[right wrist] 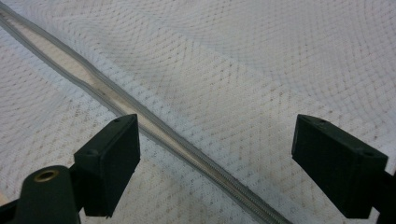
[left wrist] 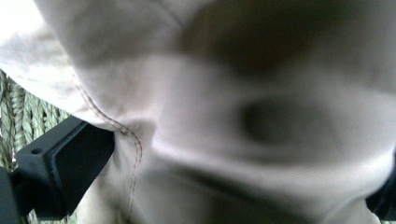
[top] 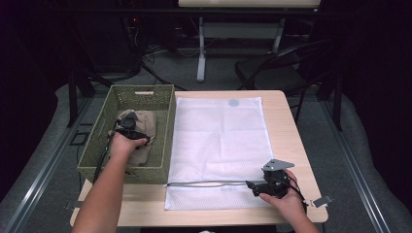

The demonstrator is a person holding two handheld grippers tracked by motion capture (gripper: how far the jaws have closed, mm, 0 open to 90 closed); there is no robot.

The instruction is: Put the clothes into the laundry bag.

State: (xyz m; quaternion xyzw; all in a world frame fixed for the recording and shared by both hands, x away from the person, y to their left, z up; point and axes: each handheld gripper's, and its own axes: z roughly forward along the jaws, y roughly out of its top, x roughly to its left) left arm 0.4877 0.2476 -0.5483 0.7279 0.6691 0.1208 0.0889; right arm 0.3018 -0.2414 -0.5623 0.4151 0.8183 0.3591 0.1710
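Note:
A beige garment (top: 144,122) lies bunched in a woven basket (top: 141,89) at the table's left. My left gripper (top: 129,128) is down in the basket, pressed into the garment. In the left gripper view the beige cloth (left wrist: 224,116) bulges between the wide-apart jaws, so the gripper (left wrist: 233,158) is open. A white mesh laundry bag (top: 218,136) lies flat mid-table, with its grey zipper (top: 204,183) along the near edge. My right gripper (top: 250,184) hovers open at the zipper's right end. In the right gripper view the zipper (right wrist: 154,128) runs diagonally between the jaws of the gripper (right wrist: 217,154), over the mesh (right wrist: 243,60).
The light wooden table (top: 284,107) ends just right of the bag. A small metal clip (top: 322,200) sits at its near right corner. Behind the table stand a dark chair (top: 272,68) and a white table leg (top: 201,53).

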